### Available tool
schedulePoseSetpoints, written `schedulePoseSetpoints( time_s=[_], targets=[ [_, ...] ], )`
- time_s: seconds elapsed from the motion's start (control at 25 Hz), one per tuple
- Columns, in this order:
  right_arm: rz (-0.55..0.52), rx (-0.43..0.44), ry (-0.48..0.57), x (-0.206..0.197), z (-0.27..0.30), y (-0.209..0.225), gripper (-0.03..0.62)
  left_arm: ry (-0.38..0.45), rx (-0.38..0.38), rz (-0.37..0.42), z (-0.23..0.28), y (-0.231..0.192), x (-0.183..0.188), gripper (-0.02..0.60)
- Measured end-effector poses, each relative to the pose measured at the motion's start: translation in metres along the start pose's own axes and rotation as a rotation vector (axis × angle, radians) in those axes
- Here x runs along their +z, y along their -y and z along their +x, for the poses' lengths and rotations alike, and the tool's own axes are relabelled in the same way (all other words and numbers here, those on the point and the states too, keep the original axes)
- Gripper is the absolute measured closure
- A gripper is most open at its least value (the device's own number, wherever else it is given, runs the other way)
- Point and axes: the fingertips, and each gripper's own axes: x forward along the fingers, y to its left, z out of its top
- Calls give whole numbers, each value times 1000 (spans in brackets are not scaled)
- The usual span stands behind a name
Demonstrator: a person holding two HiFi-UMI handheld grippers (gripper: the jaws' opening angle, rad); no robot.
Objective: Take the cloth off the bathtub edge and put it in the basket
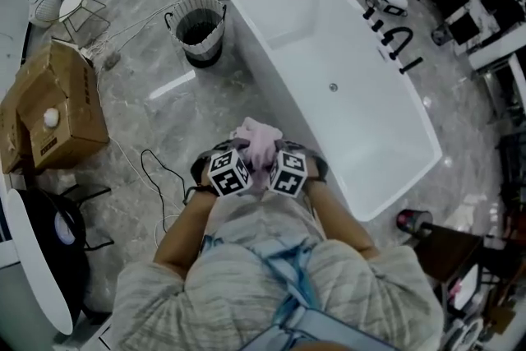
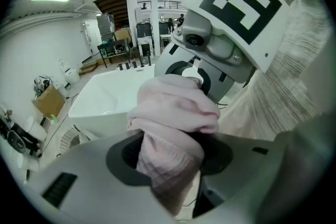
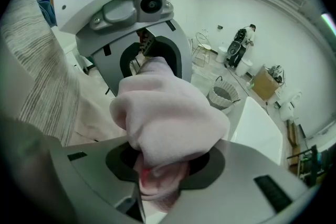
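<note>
Right below me at 12 o'clock, my left tool [image 2: 169, 157] and right tool [image 3: 163, 162] both clench the bunched pink cloth [image 1: 259, 142], just beside the bathtub [image 1: 362, 136], which stretches toward 1 o'clock. The basket [image 1: 201, 45] stands on the floor at 11 o'clock.

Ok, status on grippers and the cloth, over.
Left gripper and right gripper both shut on pink cloth. Cloth held beside bathtub, not yet in basket. Loose cables on floor toward basket.
</note>
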Motion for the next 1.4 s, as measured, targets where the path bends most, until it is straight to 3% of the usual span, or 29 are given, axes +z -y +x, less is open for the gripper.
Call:
schedulePoseSetpoints(
  time_s=[0.28,0.84,1.12,1.4],
  targets=[
    [-65,24,-19,61,21,10,439,19,32,-56,-32,-37,-45,368],
    [-118,42,-18,182,58,31,439,16,53,-86,-94,-111,-128,367],
    [-136,100,-49,206,70,40,439,-5,12,-138,-102,-129,-147,368],
    [-158,160,-48,221,88,77,439,-34,-3,-182,-96,-171,-153,367]
  ],
)
